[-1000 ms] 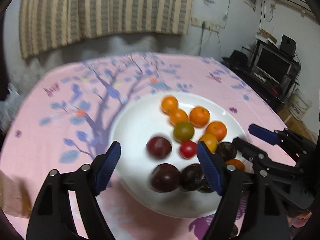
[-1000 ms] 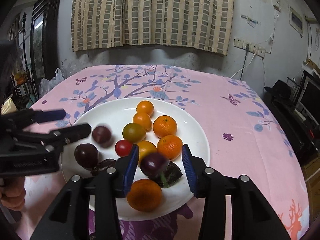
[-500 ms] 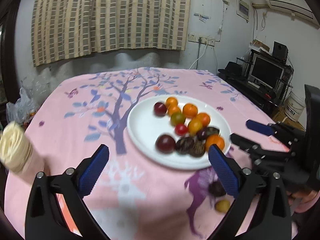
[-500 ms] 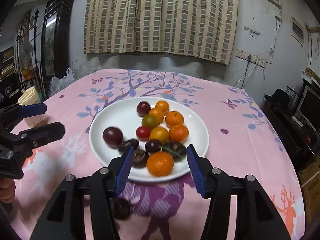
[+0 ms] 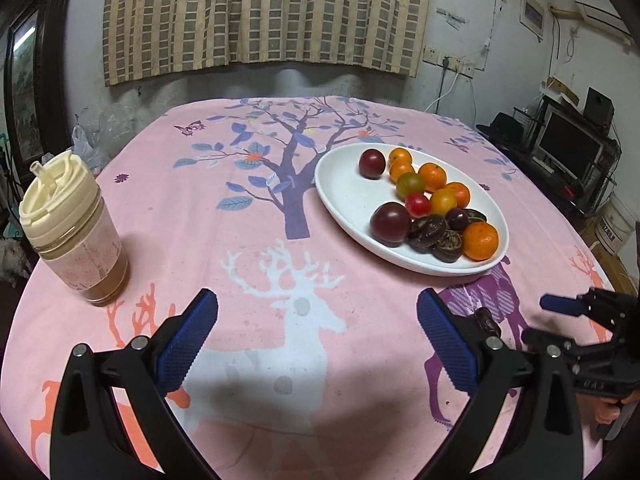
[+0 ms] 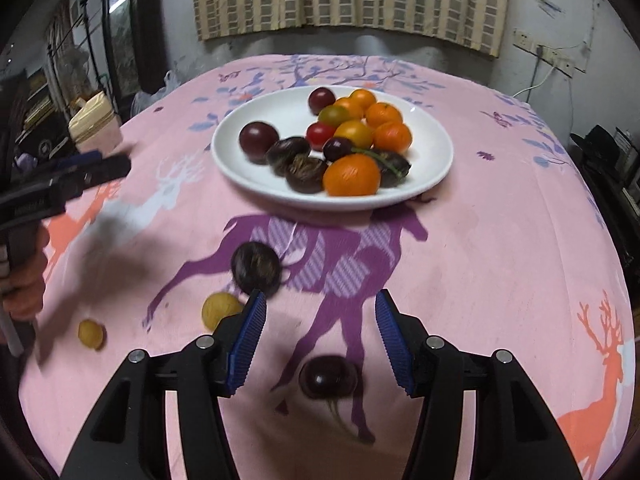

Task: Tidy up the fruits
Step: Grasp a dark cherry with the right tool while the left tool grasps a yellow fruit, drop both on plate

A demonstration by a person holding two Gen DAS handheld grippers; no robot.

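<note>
A white plate (image 5: 348,200) (image 6: 432,148) on the pink tablecloth holds several oranges, dark plums, passion fruits and a red tomato. Off the plate, in the right wrist view, lie a dark passion fruit (image 6: 256,267), a dark plum (image 6: 326,376) and two small yellow fruits (image 6: 218,309) (image 6: 91,333). My right gripper (image 6: 318,340) is open and empty, low over the cloth just above the plum. My left gripper (image 5: 316,336) is open and empty, well back from the plate. A dark fruit (image 5: 488,320) peeks out beside its right finger.
A lidded drink cup (image 5: 74,224) stands at the table's left; it also shows in the right wrist view (image 6: 94,122). The curtained wall lies behind the table. A TV stand (image 5: 572,160) is to the right. The left gripper (image 6: 68,178) crosses the right wrist view's left side.
Both grippers have drawn back from the plate toward the table's near edge. The right gripper let go of a dark plum onto the plate. One plum rolled to the plate's far side.
</note>
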